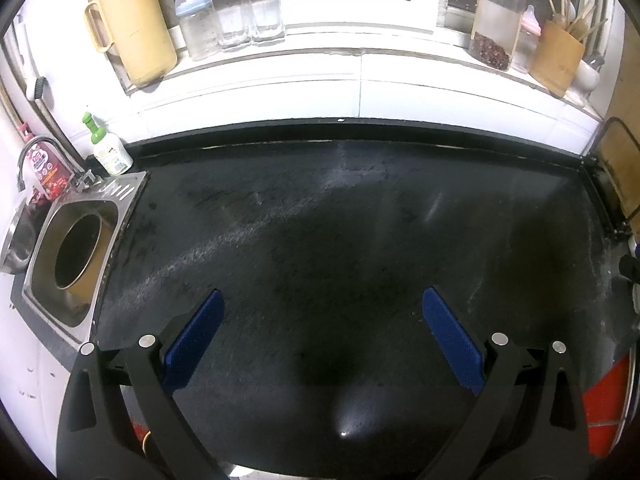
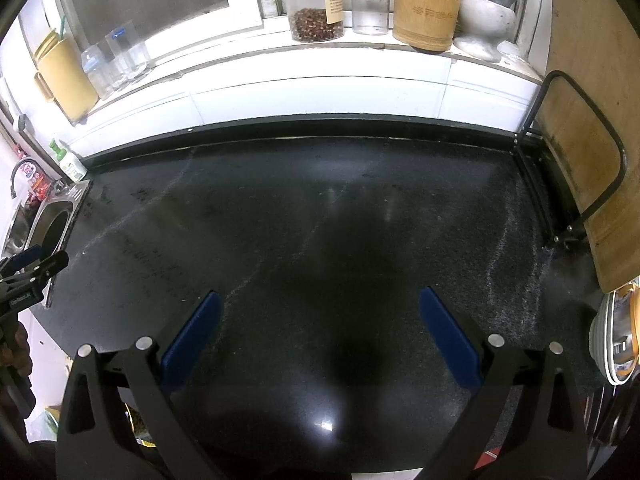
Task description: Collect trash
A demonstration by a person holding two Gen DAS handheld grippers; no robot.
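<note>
both grippers are held over a dark worktop point(image 1: 320, 220), and nothing is held in either. the left gripper point(image 1: 323, 300) is seen with its blue-padded fingers point(image 1: 196, 332) spread wide apart above the bare middle of the worktop. the right gripper point(image 2: 320, 300) is likewise shown with its fingers point(image 2: 448, 332) spread wide and empty. no trash can be made out on the worktop in either view, so its place cannot be told. a steel sink point(image 1: 80, 240) is set at the worktop's left edge, with a brown round container point(image 1: 80, 256) standing inside it. a green-capped bottle point(image 1: 108, 148) is placed at the back left corner. a wooden board point(image 2: 588, 184) is propped in a black rack point(image 2: 576, 200) at the right edge. a yellow jug point(image 1: 132, 24) and a glass jar point(image 2: 316, 0) are lined on the sill behind the back edge.
</note>
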